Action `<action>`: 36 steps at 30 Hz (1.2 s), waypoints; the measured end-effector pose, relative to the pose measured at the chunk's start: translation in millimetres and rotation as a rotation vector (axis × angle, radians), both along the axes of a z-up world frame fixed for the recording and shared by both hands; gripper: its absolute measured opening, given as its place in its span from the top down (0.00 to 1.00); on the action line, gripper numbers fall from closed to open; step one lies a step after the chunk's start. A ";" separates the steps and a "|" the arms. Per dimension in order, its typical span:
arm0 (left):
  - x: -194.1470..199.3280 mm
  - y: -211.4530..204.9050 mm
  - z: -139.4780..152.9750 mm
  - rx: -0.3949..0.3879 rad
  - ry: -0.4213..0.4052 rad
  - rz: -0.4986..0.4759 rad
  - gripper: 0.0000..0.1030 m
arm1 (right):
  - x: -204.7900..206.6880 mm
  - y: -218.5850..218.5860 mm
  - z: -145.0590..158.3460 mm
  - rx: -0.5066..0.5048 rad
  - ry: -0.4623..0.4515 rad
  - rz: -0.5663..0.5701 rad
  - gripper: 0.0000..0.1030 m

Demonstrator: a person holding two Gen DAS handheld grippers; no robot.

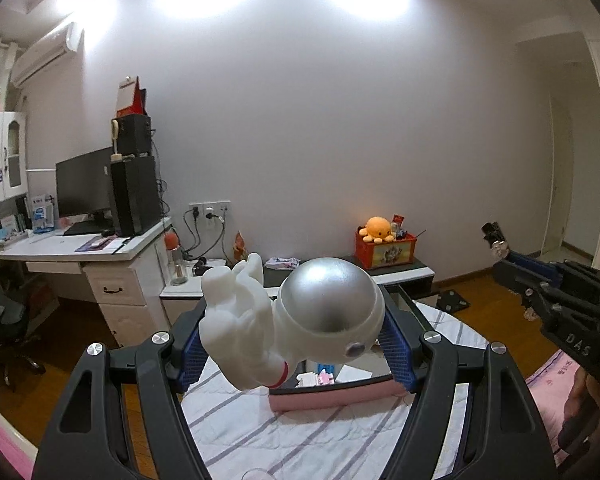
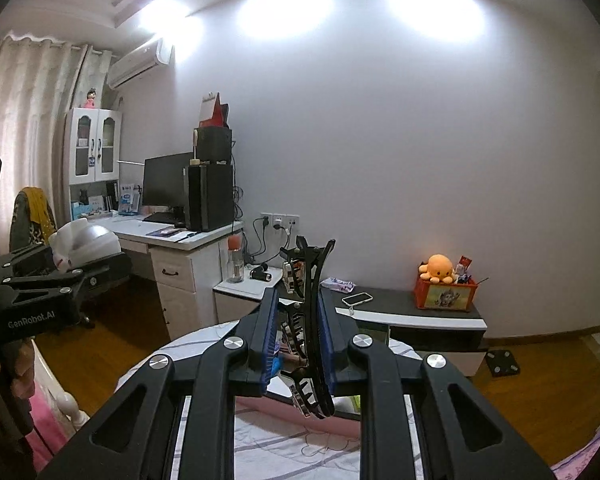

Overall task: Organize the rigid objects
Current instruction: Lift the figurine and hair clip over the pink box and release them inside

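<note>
A white astronaut figure (image 1: 260, 320) with a silver helmet is held up in the air, my left gripper (image 1: 296, 308) shut on it with its blue pads wide apart on either side. In the right wrist view, my right gripper (image 2: 298, 300) is shut on a black claw hair clip (image 2: 308, 320) that stands upright between its pads. Each gripper shows in the other view: the right gripper (image 1: 496, 240) at the right edge with the hair clip (image 1: 492, 234) in its tip, the left gripper (image 2: 84, 256) at the far left with the astronaut (image 2: 88, 242). A pink-rimmed box (image 1: 332, 398) lies below on the striped cloth.
The round table with a striped cloth (image 1: 260, 432) sits under both grippers. Behind it stand a low black-and-white cabinet (image 2: 420, 320) with a phone (image 2: 357, 298) and a red box with an orange plush (image 2: 440, 270), and a white desk (image 2: 180, 240) with a monitor. A person's hand (image 1: 580, 400) holds the right gripper.
</note>
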State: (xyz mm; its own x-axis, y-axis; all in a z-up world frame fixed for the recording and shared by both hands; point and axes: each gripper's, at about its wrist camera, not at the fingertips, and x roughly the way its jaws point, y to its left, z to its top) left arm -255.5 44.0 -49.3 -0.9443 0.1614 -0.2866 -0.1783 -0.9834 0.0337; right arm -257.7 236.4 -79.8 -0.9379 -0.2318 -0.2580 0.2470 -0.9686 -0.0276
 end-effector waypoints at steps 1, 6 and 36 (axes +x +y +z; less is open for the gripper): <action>-8.3 3.0 -2.1 -0.005 -0.009 -0.006 0.28 | -6.2 1.2 -2.6 -0.002 -0.007 -0.002 0.81; -46.6 19.1 -17.2 -0.027 -0.051 -0.044 0.28 | -42.1 6.5 -19.8 -0.010 -0.062 0.001 0.81; -167.0 44.7 -129.5 -0.009 -0.325 -0.038 0.00 | -165.2 17.9 -125.2 -0.102 -0.303 0.000 0.42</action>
State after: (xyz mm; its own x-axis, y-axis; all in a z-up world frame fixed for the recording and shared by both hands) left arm -422.4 88.7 -178.8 -0.7967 0.1905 -0.5736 -0.2174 -0.9758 -0.0221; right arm -422.9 254.3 -205.0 -0.8222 -0.2707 -0.5007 0.2288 -0.9627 0.1446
